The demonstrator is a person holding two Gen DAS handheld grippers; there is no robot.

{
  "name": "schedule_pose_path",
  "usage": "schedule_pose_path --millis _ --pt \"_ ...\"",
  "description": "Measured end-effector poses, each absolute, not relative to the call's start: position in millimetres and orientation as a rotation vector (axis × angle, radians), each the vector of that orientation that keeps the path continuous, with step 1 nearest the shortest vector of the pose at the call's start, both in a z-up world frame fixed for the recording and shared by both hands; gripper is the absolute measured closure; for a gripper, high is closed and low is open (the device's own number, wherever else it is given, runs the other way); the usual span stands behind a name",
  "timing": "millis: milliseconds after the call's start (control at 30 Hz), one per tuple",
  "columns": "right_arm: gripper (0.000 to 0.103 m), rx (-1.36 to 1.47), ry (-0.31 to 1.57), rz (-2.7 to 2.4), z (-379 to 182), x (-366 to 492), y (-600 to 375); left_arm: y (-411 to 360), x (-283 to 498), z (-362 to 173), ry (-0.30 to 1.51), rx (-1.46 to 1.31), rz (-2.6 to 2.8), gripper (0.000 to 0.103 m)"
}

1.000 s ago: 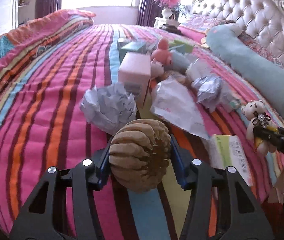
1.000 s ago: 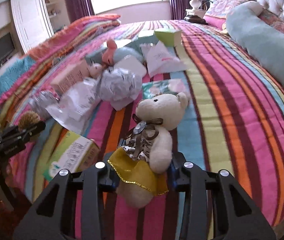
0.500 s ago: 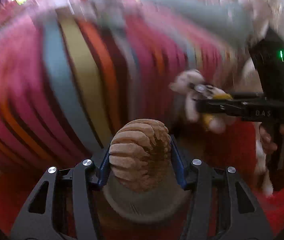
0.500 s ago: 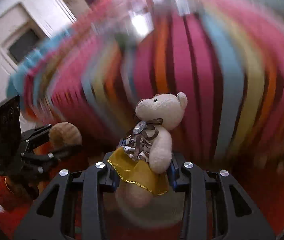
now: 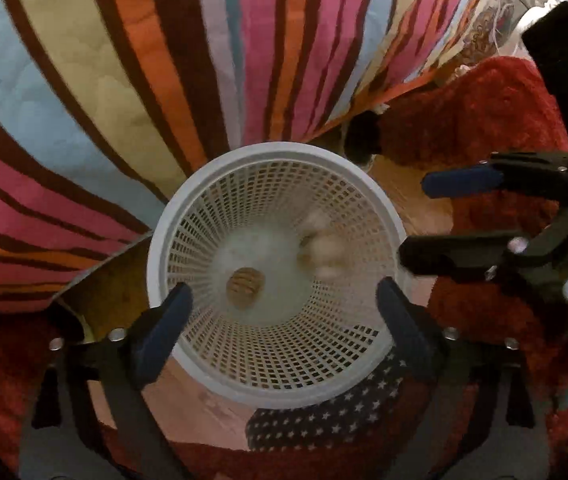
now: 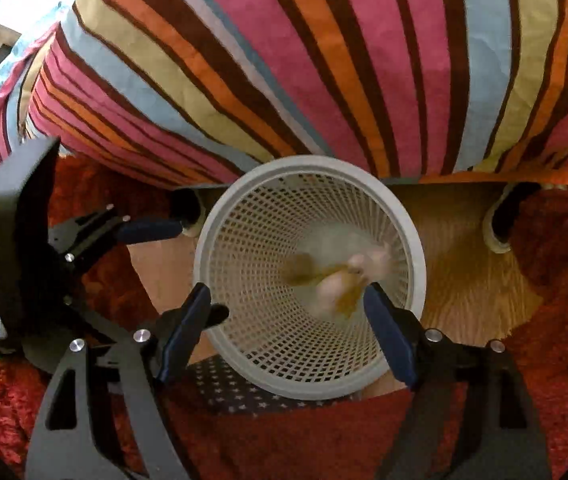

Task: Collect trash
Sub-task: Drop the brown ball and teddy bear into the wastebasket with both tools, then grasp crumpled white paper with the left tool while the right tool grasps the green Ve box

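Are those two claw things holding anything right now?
No. The left gripper and right gripper are both open and empty above the white basket; the brown ball and teddy bear are inside it.

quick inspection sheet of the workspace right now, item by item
surface: wooden floor with a shaggy red rug
job's things: white round mesh plastic basket upright beside the bed; brown ridged ball and blurred cream teddy bear inside it
clutter: dark star-print fabric under the basket
grippers: left gripper and right gripper both open, empty, above the basket
cables: nothing seen
surroundings: striped multicolour bedspread hanging over the bed edge
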State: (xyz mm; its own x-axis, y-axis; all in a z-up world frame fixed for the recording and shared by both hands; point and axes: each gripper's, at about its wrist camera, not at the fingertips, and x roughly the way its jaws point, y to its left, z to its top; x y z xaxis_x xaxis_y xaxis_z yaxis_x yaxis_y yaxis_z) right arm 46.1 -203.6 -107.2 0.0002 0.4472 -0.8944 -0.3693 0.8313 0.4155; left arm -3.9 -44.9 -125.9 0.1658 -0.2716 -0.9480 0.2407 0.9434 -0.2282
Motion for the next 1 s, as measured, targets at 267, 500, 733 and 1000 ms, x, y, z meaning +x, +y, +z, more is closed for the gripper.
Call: schedule_pose_path --millis 267,500,733,1000 --pt "0.028 0.041 1.349 0.563 -82.2 33.1 -224.1 -30.8 -1.8 -107.5 1.279 -0.049 -0.295 0.011" --pt "0.028 -0.045 0.981 0.548 20.8 42.1 -208.4 32.9 3.7 10.3 1.005 -0.138 -0.200 0.012" --pt "0.028 -0.101 0.726 0.535 75.3 103.9 -124.9 114.9 95.7 103.5 0.696 -0.045 0.109 0.012" --pt "0.028 -0.158 0.743 0.471 66.4 171.5 -69.5 146.7 191.6 90.5 0.732 -0.059 0.130 0.012"
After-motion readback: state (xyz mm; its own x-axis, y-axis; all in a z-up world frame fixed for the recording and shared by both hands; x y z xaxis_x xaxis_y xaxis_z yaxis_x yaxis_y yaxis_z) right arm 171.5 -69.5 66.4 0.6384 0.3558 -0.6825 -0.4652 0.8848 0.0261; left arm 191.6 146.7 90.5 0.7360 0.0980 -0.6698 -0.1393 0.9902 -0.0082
